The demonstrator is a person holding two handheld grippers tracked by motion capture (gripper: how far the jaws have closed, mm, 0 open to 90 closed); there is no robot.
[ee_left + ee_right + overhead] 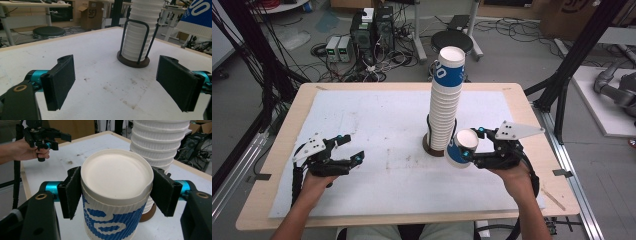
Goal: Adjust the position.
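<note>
A tall stack of white ribbed paper cups stands upside down in a dark wire holder on a round brown base at the table's middle. Its top cup is blue and white. My right gripper is shut on a single blue-and-white cup, held tilted just right of the stack's foot. In the right gripper view both pads press the sides of the cup near its white base, with the stack close behind. My left gripper rests low at the left, open and empty, its wide-apart jaws facing the holder.
A white mat covers most of the wooden table. A black stool and boxes with cables stand on the floor beyond the far edge. Black frame posts rise at both sides.
</note>
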